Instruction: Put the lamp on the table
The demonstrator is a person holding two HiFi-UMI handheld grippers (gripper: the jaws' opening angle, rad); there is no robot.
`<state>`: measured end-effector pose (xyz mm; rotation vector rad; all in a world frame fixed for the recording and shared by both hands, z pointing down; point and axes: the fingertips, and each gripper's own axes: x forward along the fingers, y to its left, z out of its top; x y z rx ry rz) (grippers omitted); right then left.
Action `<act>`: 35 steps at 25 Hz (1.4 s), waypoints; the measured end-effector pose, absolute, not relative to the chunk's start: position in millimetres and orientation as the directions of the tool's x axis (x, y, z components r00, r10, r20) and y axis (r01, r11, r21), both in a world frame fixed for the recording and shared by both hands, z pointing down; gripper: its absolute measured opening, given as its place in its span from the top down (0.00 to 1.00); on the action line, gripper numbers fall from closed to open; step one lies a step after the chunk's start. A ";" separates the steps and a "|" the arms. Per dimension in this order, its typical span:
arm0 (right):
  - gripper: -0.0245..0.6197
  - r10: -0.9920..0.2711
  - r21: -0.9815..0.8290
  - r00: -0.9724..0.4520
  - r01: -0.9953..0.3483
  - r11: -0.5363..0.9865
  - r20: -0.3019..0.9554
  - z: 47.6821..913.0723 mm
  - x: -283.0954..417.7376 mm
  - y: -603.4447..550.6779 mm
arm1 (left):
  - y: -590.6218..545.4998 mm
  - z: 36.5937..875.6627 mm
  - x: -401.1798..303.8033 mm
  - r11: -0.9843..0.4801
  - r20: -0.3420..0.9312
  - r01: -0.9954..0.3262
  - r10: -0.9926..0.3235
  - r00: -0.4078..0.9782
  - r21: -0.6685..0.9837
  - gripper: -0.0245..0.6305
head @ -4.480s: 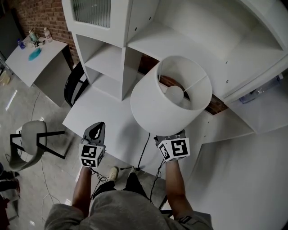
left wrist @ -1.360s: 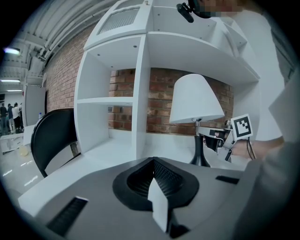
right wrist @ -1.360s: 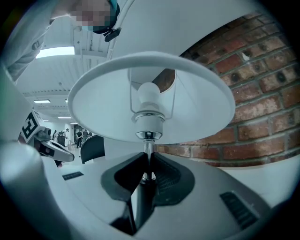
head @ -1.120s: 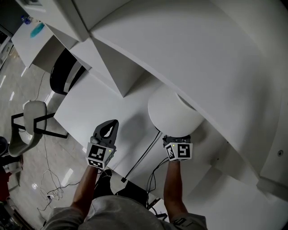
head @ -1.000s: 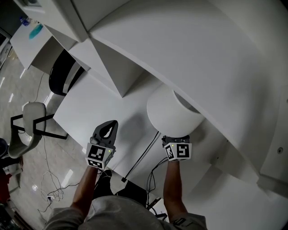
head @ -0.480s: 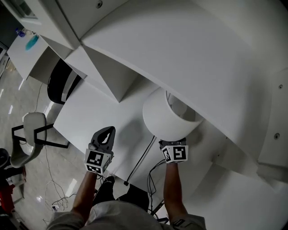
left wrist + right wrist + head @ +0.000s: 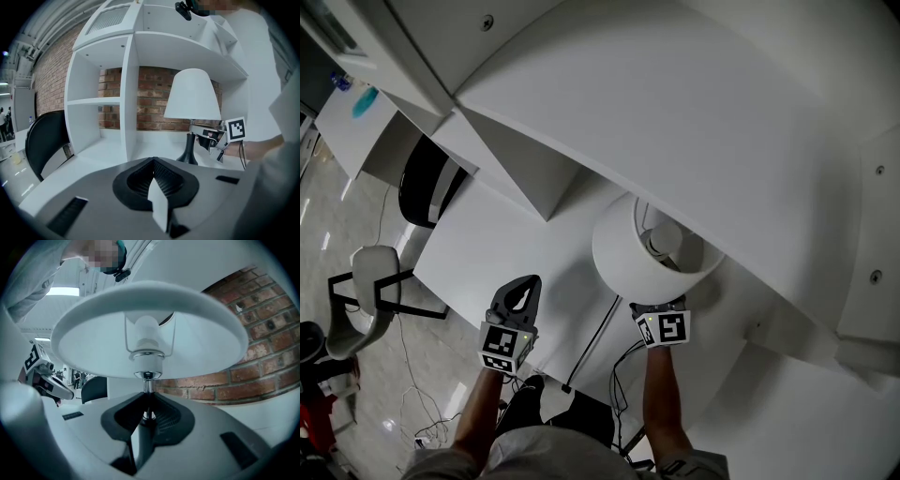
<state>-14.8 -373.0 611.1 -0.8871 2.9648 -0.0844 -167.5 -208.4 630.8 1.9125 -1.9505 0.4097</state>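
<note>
The lamp has a white drum shade point(image 7: 647, 253), a bulb point(image 7: 147, 341), a thin metal stem point(image 7: 148, 386) and a black base point(image 7: 187, 154). In the left gripper view the base looks to rest on the white table point(image 7: 502, 244), under the lowest shelf. My right gripper point(image 7: 659, 307) is shut on the stem just below the shade; the shade hides its fingertips in the head view. The same gripper point(image 7: 211, 138) shows beside the stem. My left gripper point(image 7: 524, 283) hovers over the table's front edge, left of the lamp, shut and holding nothing. The lamp's black cord point(image 7: 595, 337) hangs off the front edge.
A white shelf unit point(image 7: 675, 122) overhangs the table close above the shade, in front of a brick wall point(image 7: 150, 101). A shelf upright point(image 7: 130, 98) stands left of the lamp. A black chair point(image 7: 427, 183) and a grey chair point(image 7: 370, 291) stand to the left on the floor.
Since several seconds ago the lamp has come down and in under the shelf. Over the last second both grippers have barely moved; the head view has shifted, showing the shade's open top.
</note>
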 end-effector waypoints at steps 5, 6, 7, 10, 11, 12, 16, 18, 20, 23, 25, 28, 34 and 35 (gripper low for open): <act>0.85 -0.550 -0.064 -0.834 -0.547 0.834 -0.048 610.4 -11.9 -368.4 | -203.1 631.5 -167.9 0.037 0.463 -0.997 -0.886 0.000 0.071 0.96; 0.85 -0.550 -0.061 -0.834 -0.547 0.835 -0.053 610.4 -11.6 -366.9 | -201.9 630.4 -168.5 0.039 0.459 -0.996 -0.888 0.000 0.075 0.96; 0.85 -0.549 -0.059 -0.834 -0.546 0.836 -0.059 610.6 -11.6 -365.8 | -201.3 628.5 -169.2 0.037 0.454 -0.997 -0.891 -0.003 0.068 0.96; 0.85 -0.547 -0.050 -0.833 -0.545 0.837 -0.077 610.1 -11.5 -365.0 | -202.4 620.7 -167.3 0.010 0.439 -1.000 -0.898 -0.005 0.010 0.96; 0.85 -0.547 -0.048 -0.834 -0.544 0.837 -0.081 609.7 -11.6 -364.7 | -202.4 618.2 -166.0 0.002 0.435 -1.000 -0.900 -0.001 0.002 0.96; 0.85 -0.545 -0.046 -0.834 -0.544 0.838 -0.083 609.4 -11.6 -364.2 | -202.0 616.0 -164.9 -0.002 0.430 -1.000 -0.903 0.003 0.002 0.96; 0.85 -0.542 -0.037 -0.835 -0.541 0.840 -0.091 609.8 -9.1 -360.0 | -199.9 615.4 -159.7 -0.010 0.420 -1.000 -0.907 0.018 0.021 0.96; 0.85 -0.543 -0.027 -0.835 -0.543 0.839 -0.088 611.9 -8.8 -357.0 | -197.7 619.6 -157.7 -0.015 0.428 -1.000 -0.904 0.024 0.025 0.96; 0.85 -0.544 -0.020 -0.835 -0.544 0.839 -0.087 613.3 -9.5 -354.7 | -195.0 622.2 -156.8 -0.018 0.434 -0.999 -0.900 0.028 0.026 0.96; 0.85 -0.549 -0.026 -0.831 -0.549 0.835 -0.092 614.0 -9.7 -354.6 | -192.1 622.8 -155.2 -0.020 0.438 -0.999 -0.899 0.029 0.025 0.96; 0.85 -0.553 -0.039 -0.827 -0.552 0.833 -0.099 614.2 -9.4 -354.5 | -189.9 622.5 -154.7 -0.020 0.438 -1.000 -0.898 0.029 0.023 0.96; 0.85 -0.558 -0.044 -0.824 -0.556 0.830 -0.103 614.2 -9.7 -354.6 | -187.0 621.0 -155.2 -0.018 0.437 -1.000 -0.899 0.025 0.020 0.96; 0.85 -0.559 -0.051 -0.825 -0.556 0.829 -0.081 615.2 -9.5 -353.9 | -184.7 616.1 -154.0 -0.016 0.427 -1.000 -0.904 0.022 0.017 0.96; 0.85 -0.559 -0.054 -0.826 -0.556 0.829 -0.079 615.6 -8.8 -353.3 | -184.9 615.3 -153.1 -0.018 0.425 -1.000 -0.905 0.024 0.018 0.96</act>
